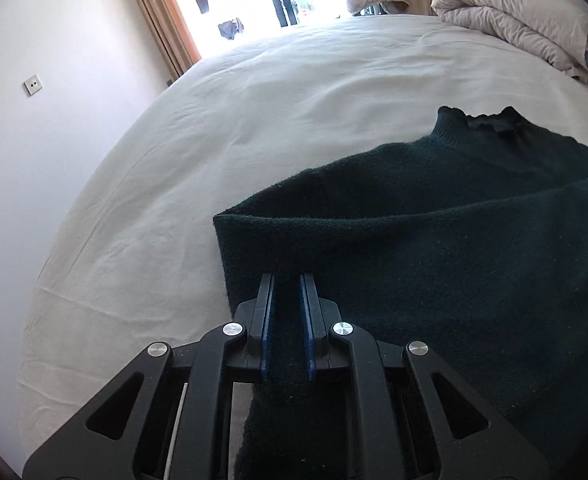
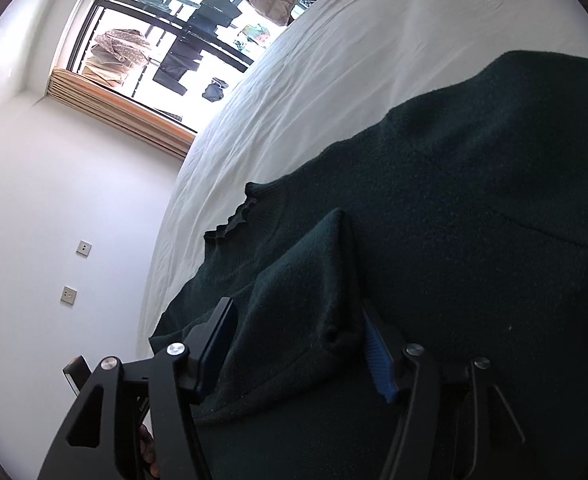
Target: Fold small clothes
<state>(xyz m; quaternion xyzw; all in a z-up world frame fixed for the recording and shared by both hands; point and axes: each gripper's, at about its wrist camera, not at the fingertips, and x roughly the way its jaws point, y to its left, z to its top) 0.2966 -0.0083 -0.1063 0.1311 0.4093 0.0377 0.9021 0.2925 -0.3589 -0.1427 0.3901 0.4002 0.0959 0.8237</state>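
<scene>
The sweater (image 1: 434, 240) edge is pinched by the left gripper (image 1: 287, 280) for folding; right gripper (image 2: 298, 316) is spread wide, nothing gripped.

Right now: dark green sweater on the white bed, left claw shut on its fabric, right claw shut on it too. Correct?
Not quite. The right claw is open, a sweater fold between its pads unpinched, per the right wrist view. The left claw is shut on the fabric; the bed is white.

Fuzzy matt knit sweater (image 1: 434, 232)
</scene>
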